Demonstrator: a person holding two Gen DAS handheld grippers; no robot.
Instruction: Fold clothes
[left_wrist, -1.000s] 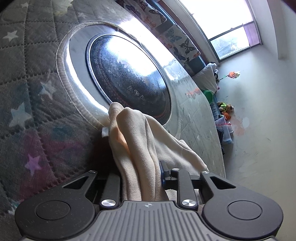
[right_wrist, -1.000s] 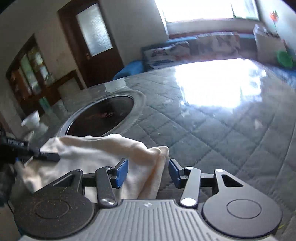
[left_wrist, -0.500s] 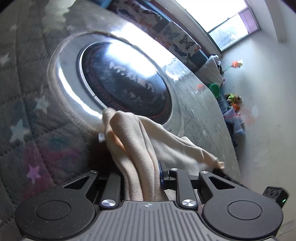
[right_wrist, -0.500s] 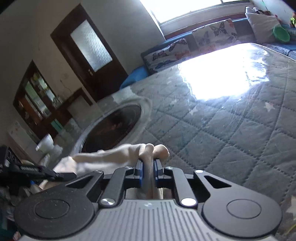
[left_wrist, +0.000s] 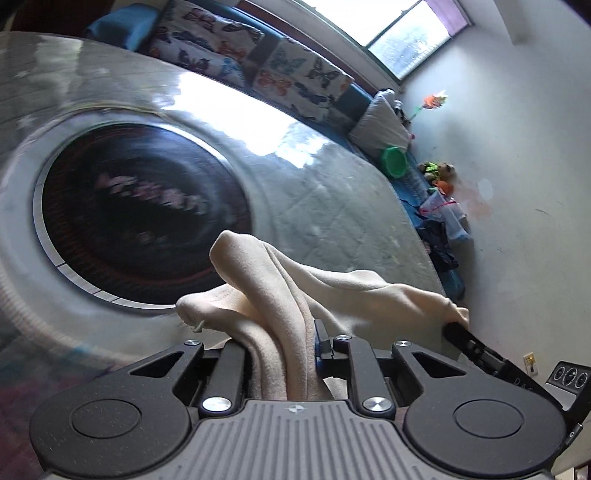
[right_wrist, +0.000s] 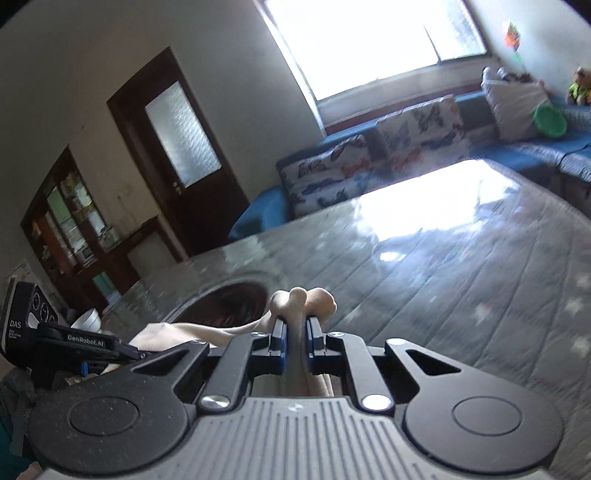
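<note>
Our right tool had just clamped the cloth; the left tool gripped its other end. Both had lifted it off the table, ready to fold.

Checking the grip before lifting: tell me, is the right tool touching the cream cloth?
Touching: right wrist view shows the right tool pinching the cream cloth.

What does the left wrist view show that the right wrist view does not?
Only the left wrist view: the whole dark round inset in the table, and clutter along the wall. Only the right wrist view: a brown door and a glass cabinet. Both: the cream garment pinched in the left gripper and the right gripper, butterfly cushions, and the green bowl.
</note>
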